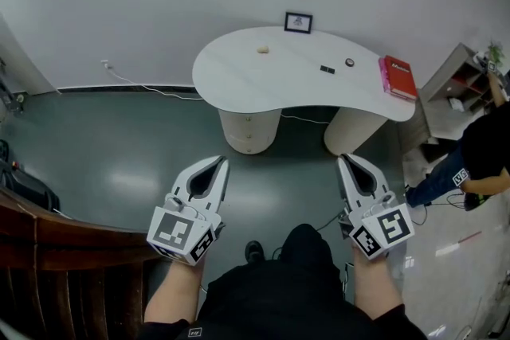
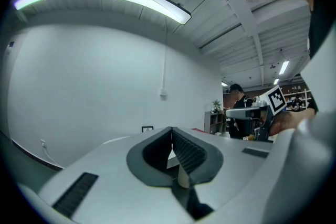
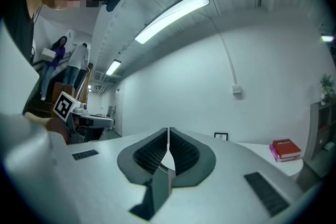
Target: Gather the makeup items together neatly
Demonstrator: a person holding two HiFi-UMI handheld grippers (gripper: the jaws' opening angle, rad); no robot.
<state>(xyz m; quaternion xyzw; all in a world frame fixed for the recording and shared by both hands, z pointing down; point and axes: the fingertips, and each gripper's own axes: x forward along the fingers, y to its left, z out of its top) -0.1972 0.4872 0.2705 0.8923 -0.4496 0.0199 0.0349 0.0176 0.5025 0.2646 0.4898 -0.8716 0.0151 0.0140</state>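
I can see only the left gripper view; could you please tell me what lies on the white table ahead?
Observer: Three small things lie on the table: a pale lump, a dark flat piece and a round dark piece.
Operator: Are they gathered together?
Observer: No, the pale lump lies apart to the left; the two dark pieces sit near each other.
Operator: Does the right gripper hold anything?
Observer: No, the right gripper is shut with nothing between its jaws.
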